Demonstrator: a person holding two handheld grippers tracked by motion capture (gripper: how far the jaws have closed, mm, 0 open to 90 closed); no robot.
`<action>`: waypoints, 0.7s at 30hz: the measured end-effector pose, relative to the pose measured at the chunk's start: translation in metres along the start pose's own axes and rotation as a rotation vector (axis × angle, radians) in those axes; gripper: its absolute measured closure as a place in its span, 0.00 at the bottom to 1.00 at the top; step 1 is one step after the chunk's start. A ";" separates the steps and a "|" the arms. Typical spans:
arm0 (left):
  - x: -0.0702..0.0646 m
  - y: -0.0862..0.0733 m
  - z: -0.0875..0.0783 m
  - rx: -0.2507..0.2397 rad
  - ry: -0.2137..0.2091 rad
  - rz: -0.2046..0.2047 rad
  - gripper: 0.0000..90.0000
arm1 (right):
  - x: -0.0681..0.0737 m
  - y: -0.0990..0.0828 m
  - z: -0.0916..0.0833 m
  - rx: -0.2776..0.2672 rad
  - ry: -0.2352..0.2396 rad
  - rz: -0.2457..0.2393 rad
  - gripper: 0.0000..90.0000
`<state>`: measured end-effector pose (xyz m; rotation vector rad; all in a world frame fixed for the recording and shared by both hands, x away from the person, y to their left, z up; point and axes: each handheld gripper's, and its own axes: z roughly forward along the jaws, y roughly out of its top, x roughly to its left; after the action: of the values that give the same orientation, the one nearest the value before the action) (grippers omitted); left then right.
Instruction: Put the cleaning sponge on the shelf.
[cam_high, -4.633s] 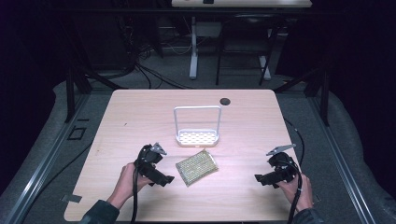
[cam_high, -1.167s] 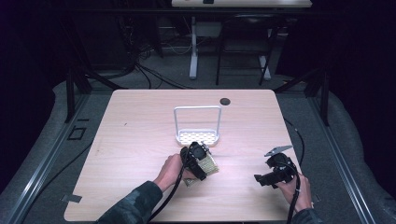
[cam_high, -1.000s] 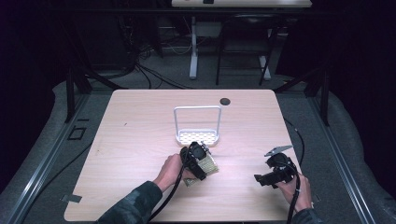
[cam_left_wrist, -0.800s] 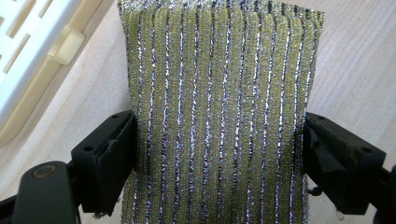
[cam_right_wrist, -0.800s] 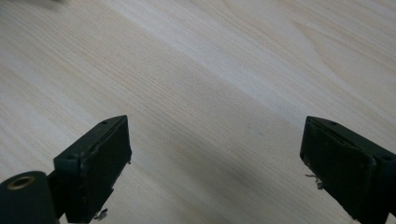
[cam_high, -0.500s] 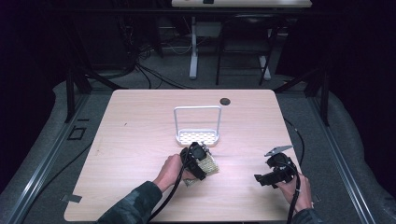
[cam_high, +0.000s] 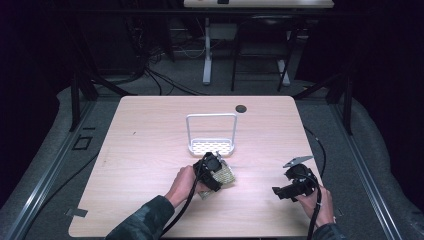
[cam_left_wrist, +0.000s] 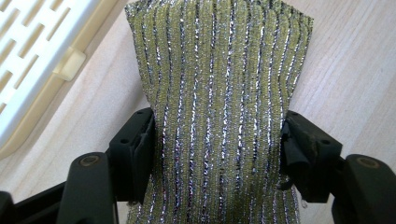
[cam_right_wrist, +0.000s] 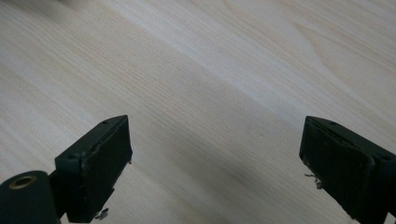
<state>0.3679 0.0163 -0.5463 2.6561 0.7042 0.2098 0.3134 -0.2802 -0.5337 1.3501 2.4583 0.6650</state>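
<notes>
Left gripper (cam_left_wrist: 219, 135), jaws just closing, pinches the glittery scouring sponge (cam_left_wrist: 219, 84) beside the white rack (cam_left_wrist: 32, 56); right gripper (cam_right_wrist: 215, 158) wide, holding nothing.

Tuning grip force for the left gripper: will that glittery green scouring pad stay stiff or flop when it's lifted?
Probably soft: the scouring pad already pinches into a waist where the left gripper has just been closing its jaws on its edges. Likely light, being a thin knitted sleeve. It lies flat on the table, so rolling looks unlikely; the free end may droop a little.
</notes>
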 end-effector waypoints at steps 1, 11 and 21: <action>0.000 0.000 -0.001 -0.005 0.001 -0.005 0.39 | 0.000 0.000 0.000 0.000 -0.003 -0.003 0.10; 0.003 -0.004 -0.011 -0.037 0.005 -0.029 0.41 | -0.001 -0.001 0.001 -0.001 -0.001 0.002 0.10; 0.009 -0.008 -0.024 -0.093 0.018 -0.070 0.43 | 0.000 0.000 0.001 0.003 -0.003 -0.002 0.10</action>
<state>0.3666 0.0350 -0.5276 2.5397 0.7719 0.2413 0.3138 -0.2804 -0.5349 1.3490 2.4593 0.6585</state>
